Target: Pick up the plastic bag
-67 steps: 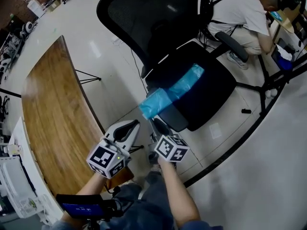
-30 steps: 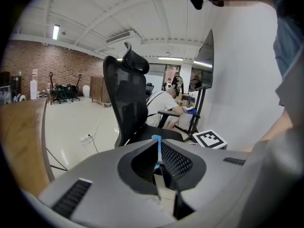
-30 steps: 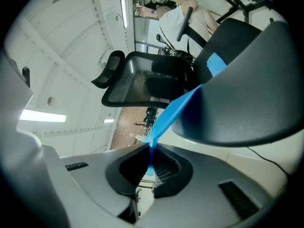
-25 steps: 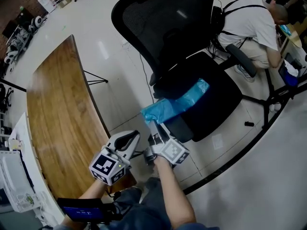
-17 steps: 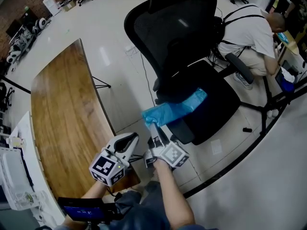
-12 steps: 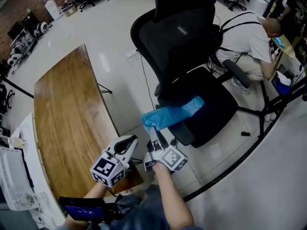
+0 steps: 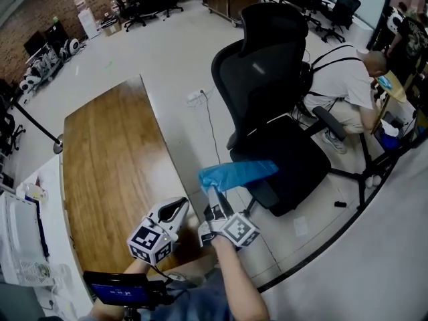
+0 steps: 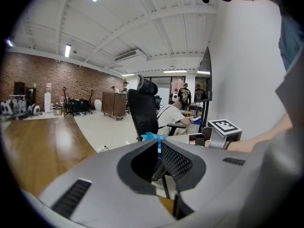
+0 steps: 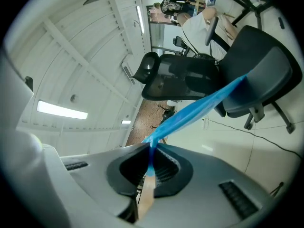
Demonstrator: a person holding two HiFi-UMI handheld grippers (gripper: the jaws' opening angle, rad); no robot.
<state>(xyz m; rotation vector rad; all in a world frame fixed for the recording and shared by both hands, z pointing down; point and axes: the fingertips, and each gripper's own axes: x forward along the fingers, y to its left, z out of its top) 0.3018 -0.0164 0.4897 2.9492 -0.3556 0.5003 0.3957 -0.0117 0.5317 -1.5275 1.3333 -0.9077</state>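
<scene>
The blue plastic bag point(image 7: 238, 174) hangs in the air, stretched out level in front of the black office chair's seat point(image 7: 294, 162). My right gripper point(image 7: 211, 194) is shut on its near left end. In the right gripper view the bag point(image 9: 199, 109) runs from the closed jaws point(image 9: 151, 148) up and right towards the chair point(image 9: 256, 75). My left gripper point(image 7: 182, 208) hovers just left of the right one, over the table's edge, shut and holding nothing. The left gripper view shows its tips point(image 8: 158, 144) meeting, with the bag's end point(image 8: 151, 137) just behind them.
A long wooden table point(image 7: 110, 172) lies at the left. A person point(image 7: 341, 89) sits hunched behind the chair at the right. A black floor frame point(image 7: 348, 199) curves round the chair. A small screen point(image 7: 120, 290) sits at the bottom edge, and white equipment point(image 7: 20, 239) at far left.
The right gripper has risen with the bag, and the bag has come off the chair seat and now hangs free. The left gripper rose alongside it.
</scene>
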